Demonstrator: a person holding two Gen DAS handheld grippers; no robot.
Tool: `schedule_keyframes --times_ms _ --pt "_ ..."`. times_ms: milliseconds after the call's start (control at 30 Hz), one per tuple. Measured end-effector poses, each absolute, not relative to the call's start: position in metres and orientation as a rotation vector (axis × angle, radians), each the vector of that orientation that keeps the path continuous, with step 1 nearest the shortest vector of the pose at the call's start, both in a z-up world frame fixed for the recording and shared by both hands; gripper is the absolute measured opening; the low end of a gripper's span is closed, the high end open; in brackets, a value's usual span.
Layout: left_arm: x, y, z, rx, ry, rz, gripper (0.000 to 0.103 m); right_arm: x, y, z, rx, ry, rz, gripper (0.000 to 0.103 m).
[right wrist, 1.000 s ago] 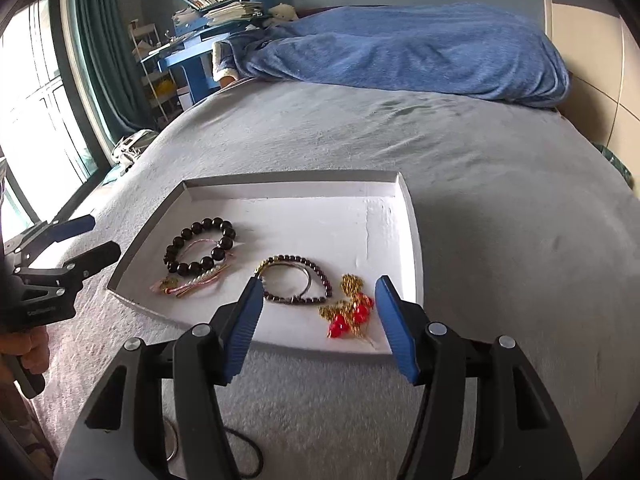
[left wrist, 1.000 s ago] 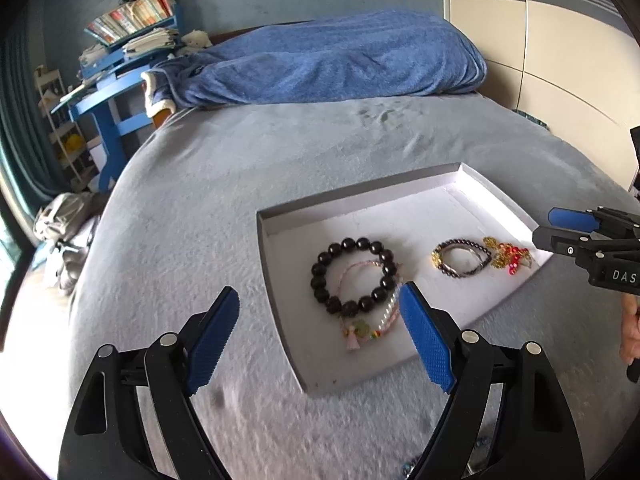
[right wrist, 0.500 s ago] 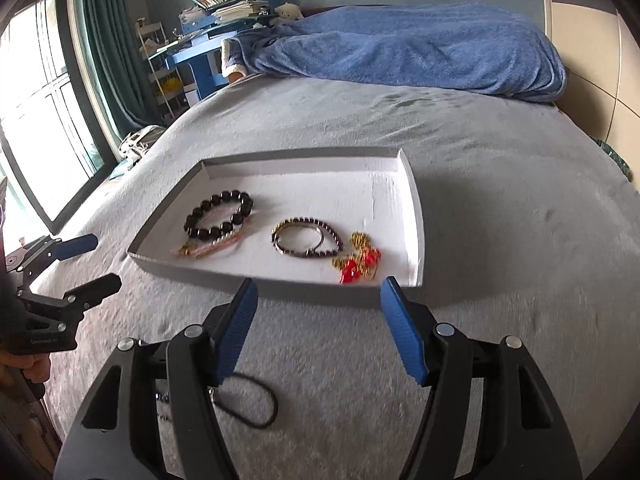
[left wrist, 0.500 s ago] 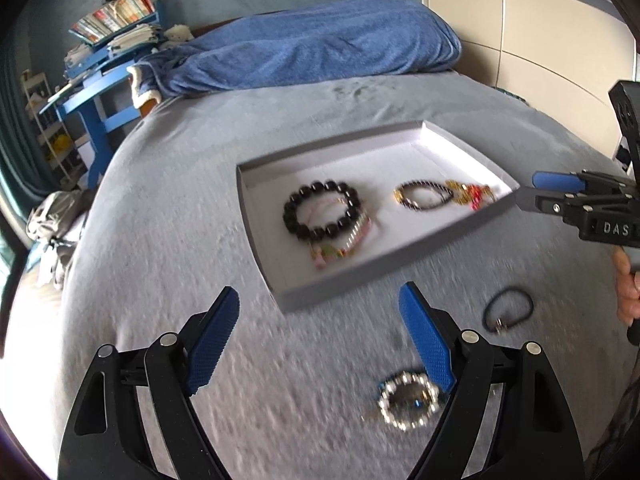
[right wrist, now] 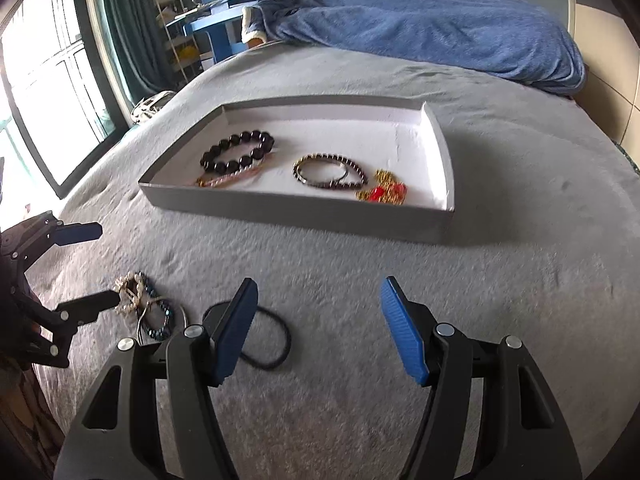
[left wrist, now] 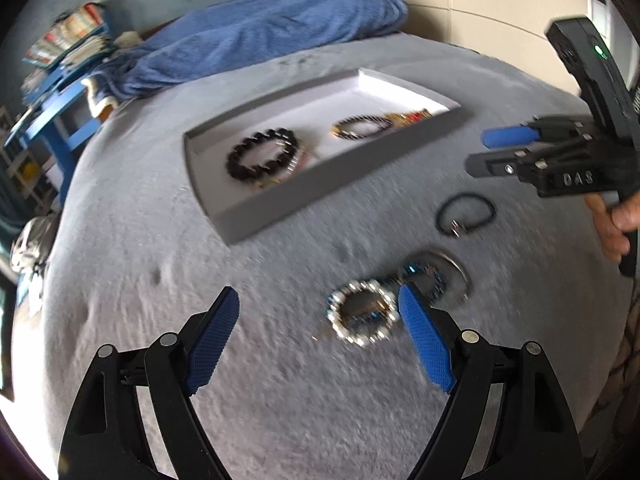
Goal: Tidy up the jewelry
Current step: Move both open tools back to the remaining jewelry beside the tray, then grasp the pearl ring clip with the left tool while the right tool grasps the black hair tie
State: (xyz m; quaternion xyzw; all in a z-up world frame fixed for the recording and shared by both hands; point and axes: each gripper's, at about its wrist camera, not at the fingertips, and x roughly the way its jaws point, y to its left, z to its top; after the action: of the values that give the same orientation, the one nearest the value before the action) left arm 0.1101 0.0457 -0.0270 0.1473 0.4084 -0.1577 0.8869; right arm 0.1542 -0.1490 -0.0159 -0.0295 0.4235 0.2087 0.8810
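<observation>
Left gripper [left wrist: 320, 336] fingers wide apart, nothing between them; pearl bracelet [left wrist: 362, 314] on the grey bedcover [left wrist: 280, 400] just inside its right finger, not touched; blue bead bracelet [left wrist: 434, 280] beside it. Right gripper [right wrist: 316, 328] fingers apart, empty; black hair tie [right wrist: 270, 338] partly behind its left finger. Grey tray [right wrist: 304, 210] further back holds black bead bracelet [right wrist: 238, 151], dark thin bracelet [right wrist: 330, 171], red-gold piece [right wrist: 384, 192].

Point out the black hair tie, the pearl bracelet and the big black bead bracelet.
black hair tie [right wrist: 280, 330]: right wrist view, on its right curve.
pearl bracelet [left wrist: 362, 312]: left wrist view, on its beaded ring lying on the bed.
black bead bracelet [right wrist: 237, 151]: right wrist view, on its beads, inside the tray.
</observation>
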Motion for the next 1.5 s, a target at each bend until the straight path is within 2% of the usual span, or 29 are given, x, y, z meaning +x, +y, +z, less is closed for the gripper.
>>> schedule_keyframes --times_ms 167,233,300,367,667,967,1033,1133,1300,1500 --pt "0.108 0.039 -0.037 0.333 0.874 -0.364 0.082 0.15 -0.146 -0.021 -0.074 0.894 0.46 0.064" --pt "0.108 0.038 -0.039 0.326 0.884 -0.385 0.079 0.147 -0.141 -0.024 -0.089 0.896 0.482 0.064" --pt "0.11 0.037 -0.042 0.319 0.903 -0.4 0.056 0.143 -0.137 -0.027 -0.112 0.898 0.503 0.064" --pt "0.111 0.037 -0.045 0.301 0.924 -0.423 0.042 0.141 -0.132 -0.032 -0.137 0.904 0.519 0.064" --pt "0.11 0.043 -0.03 0.258 0.878 -0.423 0.042 0.14 -0.129 -0.035 -0.141 0.91 0.547 0.062" --pt "0.115 0.051 -0.022 0.229 0.846 -0.38 0.042 0.141 -0.124 -0.043 -0.182 0.927 0.531 0.039" --pt "0.116 0.051 -0.021 0.23 0.842 -0.376 0.042 0.14 -0.123 -0.042 -0.189 0.926 0.537 0.03" --pt "0.115 0.052 -0.02 0.23 0.838 -0.374 0.042 0.14 -0.124 -0.042 -0.189 0.925 0.538 0.009" --pt "0.116 0.052 -0.019 0.227 0.832 -0.368 0.042 0.141 -0.126 -0.041 -0.18 0.934 0.547 0.004" --pt "0.117 0.053 -0.014 0.207 0.809 -0.356 0.042 0.146 -0.135 -0.035 -0.11 0.953 0.553 0.003"
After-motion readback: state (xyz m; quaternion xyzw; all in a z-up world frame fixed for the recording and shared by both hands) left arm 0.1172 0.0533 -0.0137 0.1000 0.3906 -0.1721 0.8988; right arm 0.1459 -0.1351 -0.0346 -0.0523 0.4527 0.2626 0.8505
